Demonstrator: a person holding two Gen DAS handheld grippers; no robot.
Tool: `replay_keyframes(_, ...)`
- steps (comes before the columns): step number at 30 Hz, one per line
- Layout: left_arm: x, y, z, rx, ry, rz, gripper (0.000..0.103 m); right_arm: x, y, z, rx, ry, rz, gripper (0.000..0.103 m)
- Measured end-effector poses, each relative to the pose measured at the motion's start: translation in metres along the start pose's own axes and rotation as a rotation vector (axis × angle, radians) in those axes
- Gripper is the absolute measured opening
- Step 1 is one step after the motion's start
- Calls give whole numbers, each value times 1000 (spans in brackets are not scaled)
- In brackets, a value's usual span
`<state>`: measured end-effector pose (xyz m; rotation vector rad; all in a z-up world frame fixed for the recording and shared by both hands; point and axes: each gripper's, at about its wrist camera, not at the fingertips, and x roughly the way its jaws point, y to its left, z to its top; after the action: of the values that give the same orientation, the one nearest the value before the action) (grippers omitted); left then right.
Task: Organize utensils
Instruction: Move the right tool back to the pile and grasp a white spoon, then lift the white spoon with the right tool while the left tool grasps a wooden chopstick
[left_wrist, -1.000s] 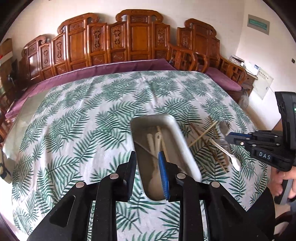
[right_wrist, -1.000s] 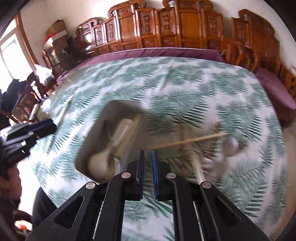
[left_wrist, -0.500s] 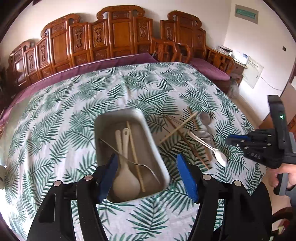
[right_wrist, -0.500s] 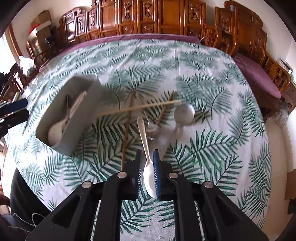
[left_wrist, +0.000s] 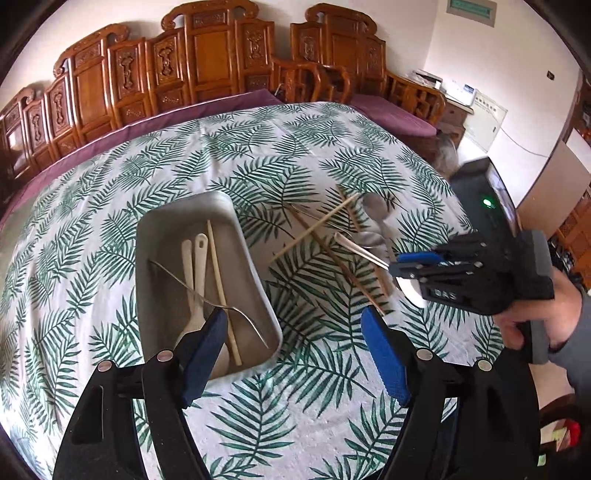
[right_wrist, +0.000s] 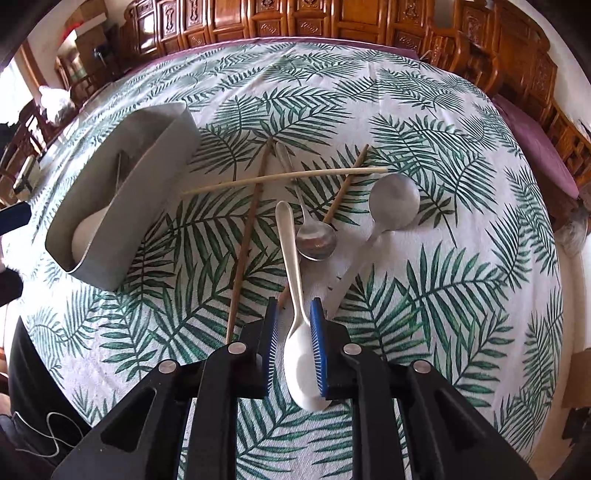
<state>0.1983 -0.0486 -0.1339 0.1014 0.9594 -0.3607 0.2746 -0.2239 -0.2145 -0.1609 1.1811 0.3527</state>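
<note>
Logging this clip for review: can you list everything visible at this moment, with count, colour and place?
metal tray: 1, grey, on the tablecloth left of the loose utensils
utensils in tray: 2 white spoons, 1 pale chopstick, 1 thin metal piece
white spoon: 1, between the right claw's fingers
metal spoons: 2, silver, on the cloth
pale chopstick: 1, lying across the brown ones
brown chopsticks: 2, on the cloth
tablecloth: 1, white with green fern print
carved wooden chairs: several, brown, behind the table
left claw: open, above the tray's near end
right claw: around the white spoon's bowl end
</note>
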Motion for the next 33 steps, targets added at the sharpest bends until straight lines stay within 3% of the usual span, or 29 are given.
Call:
replay_keyframes(10,1,-7,-4,14,10,-12,72,19,3,1,-52,70,-17,20)
replay_keyframes(19,3,-5,-7,11,22,-15,72,19,9,-2,-108,59,-54,19)
replay_keyframes(24,5,-6,-7,11,28,-13,72,13,7,-7,-74,46,-27,8)
replay_keyframes(33,17,-17,-4,26,50,-8,72,-15,-4,-18,-16,-30,16,8)
